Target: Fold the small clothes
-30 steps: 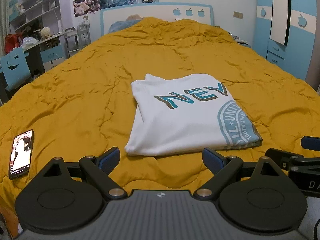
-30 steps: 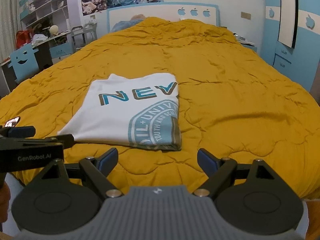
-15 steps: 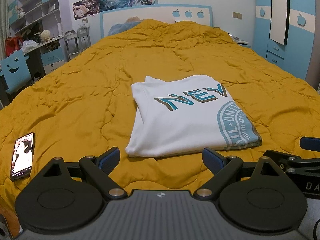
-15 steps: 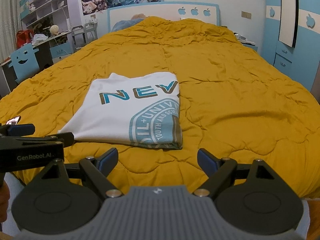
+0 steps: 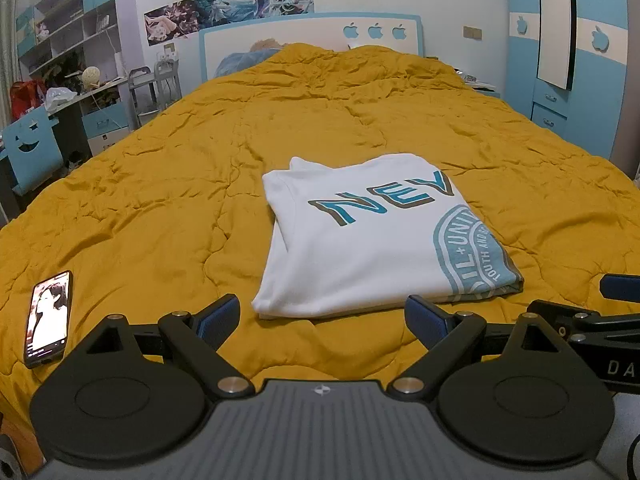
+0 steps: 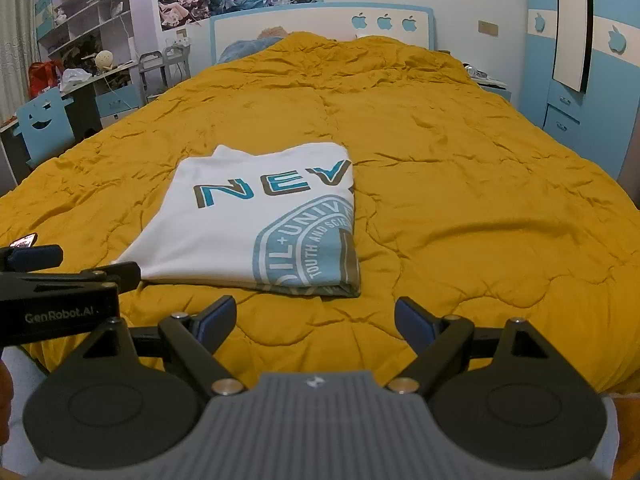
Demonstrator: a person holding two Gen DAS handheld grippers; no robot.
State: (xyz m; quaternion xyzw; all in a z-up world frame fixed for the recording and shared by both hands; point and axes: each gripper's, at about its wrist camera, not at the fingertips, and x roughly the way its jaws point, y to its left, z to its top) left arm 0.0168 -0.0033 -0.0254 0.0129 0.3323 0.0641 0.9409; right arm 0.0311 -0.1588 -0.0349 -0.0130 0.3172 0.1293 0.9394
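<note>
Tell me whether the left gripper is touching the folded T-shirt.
Apart. In the left wrist view, the left gripper is open and short of the folded T-shirt; a strip of yellow quilt shows between the fingertips and the shirt's near edge.

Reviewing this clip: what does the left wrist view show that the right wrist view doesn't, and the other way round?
Only the left wrist view shows the whole black smartphone with its lit screen on the quilt; the right shows just its tip. Only the right wrist view shows "GenRobot.AI" printed on the left gripper. Both show the folded white printed T-shirt on the mustard-yellow quilted bedspread, untouched, and open fingers.
</note>
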